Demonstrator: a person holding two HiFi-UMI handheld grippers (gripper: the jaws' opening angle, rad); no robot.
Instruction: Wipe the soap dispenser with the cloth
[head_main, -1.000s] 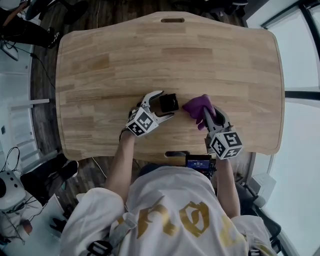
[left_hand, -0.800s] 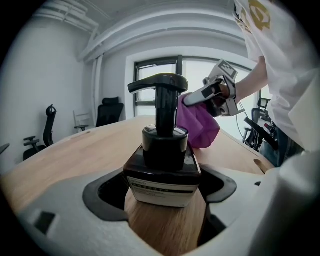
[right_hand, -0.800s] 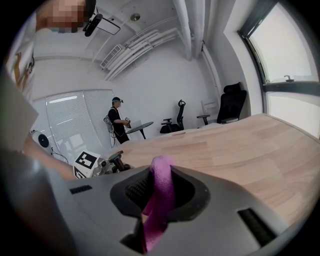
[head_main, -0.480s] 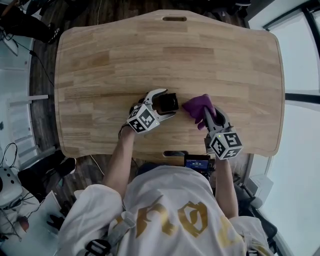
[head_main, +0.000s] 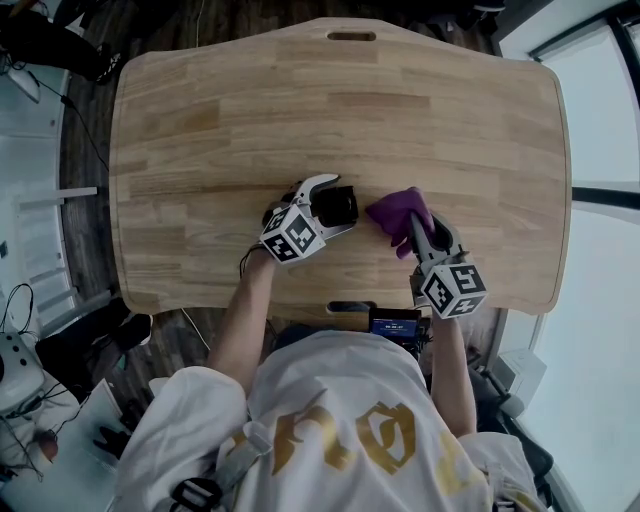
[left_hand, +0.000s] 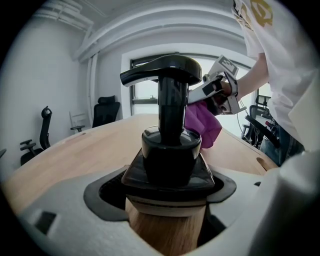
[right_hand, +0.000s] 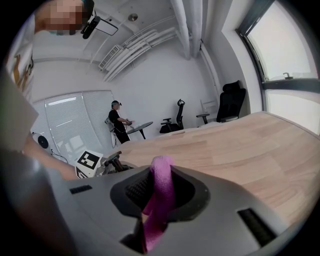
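Near the front edge of the tabletop (head_main: 200, 130), about mid-width: the soap dispenser (head_main: 338, 205) stands upright with its long axis vertical. It has a black pump head on top and a wood-coloured lower body.

In the left gripper view the spout (left_hand: 137, 75) points to that view's left, away from the cloth.

My left gripper (head_main: 333, 206): fingers closed against the dispenser from both sides, at the black shoulder.

My right gripper (head_main: 417, 228) is to the right of the dispenser. Its fingers are pinched together on a fold of the purple cloth (head_main: 398, 210). The fold stands up between them and the rest bunches out past the tips.

The cloth is just beside the dispenser on its right. In the head view a thin strip of wood shows between them, so they are apart.
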